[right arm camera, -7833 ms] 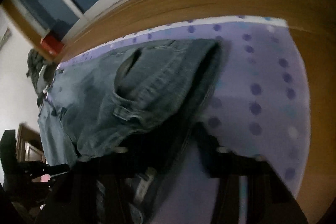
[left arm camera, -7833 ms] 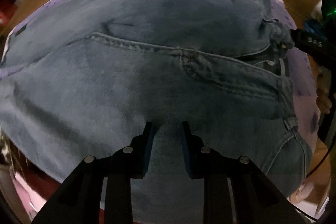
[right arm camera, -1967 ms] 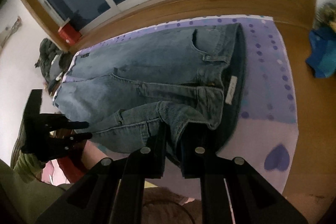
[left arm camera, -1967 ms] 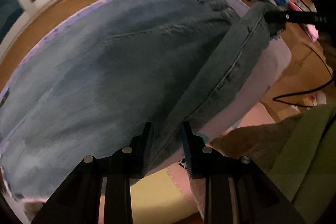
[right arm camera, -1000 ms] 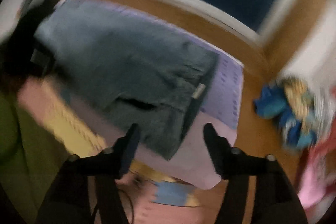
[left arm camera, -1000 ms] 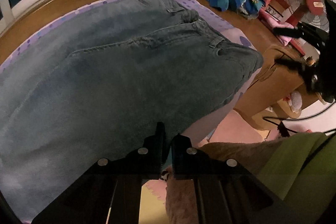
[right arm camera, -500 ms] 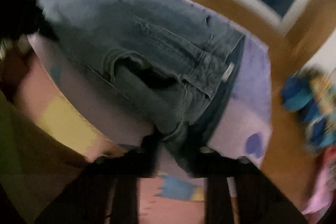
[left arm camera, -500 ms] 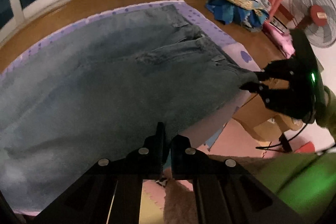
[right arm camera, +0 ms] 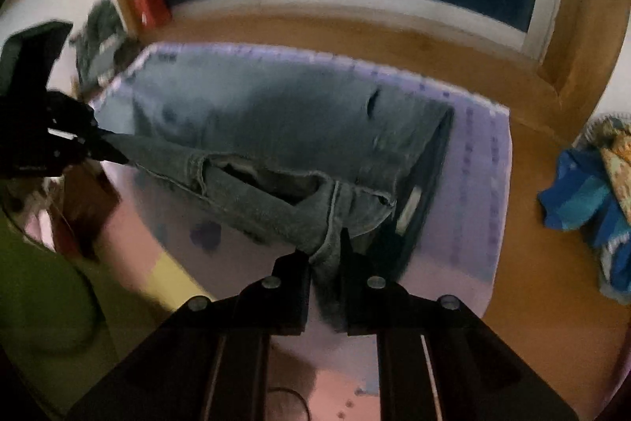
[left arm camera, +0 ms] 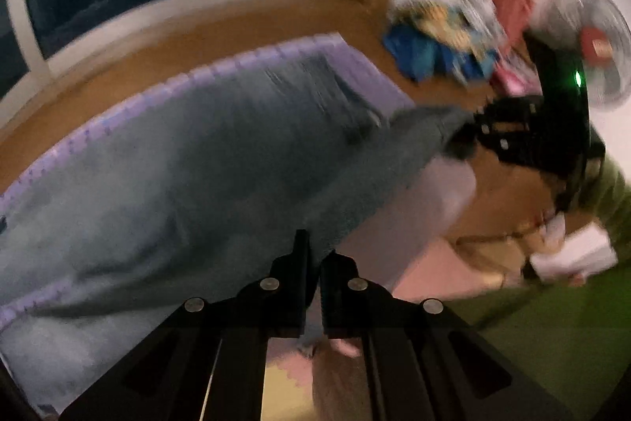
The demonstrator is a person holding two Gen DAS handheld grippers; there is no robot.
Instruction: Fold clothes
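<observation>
Blue jeans (left arm camera: 197, 164) lie spread on a purple dotted mat (left arm camera: 374, 77). My left gripper (left arm camera: 313, 255) is shut on their near edge, and the denim hangs up off the mat from it. In the right wrist view my right gripper (right arm camera: 325, 255) has its jaws closing tight on the waistband corner of the jeans (right arm camera: 295, 113), with denim pinched between the pads. The near edge stretches raised between the two grippers. The right gripper (left arm camera: 469, 129) shows at the right of the left view, and the left gripper (right arm camera: 114, 154) at the left of the right view.
A colourful clothes pile (right arm camera: 591, 184) lies on the wooden floor right of the mat (right arm camera: 473, 164). A fan (left arm camera: 591, 42) stands beyond it. A red box (right arm camera: 152, 4) and dark clothes (right arm camera: 98, 38) sit by the window. Pink and yellow foam tiles lie below me.
The right gripper, open above the jeans a second ago, came down and shut on the waistband corner. Both grippers have since lifted the near edge off the mat.
</observation>
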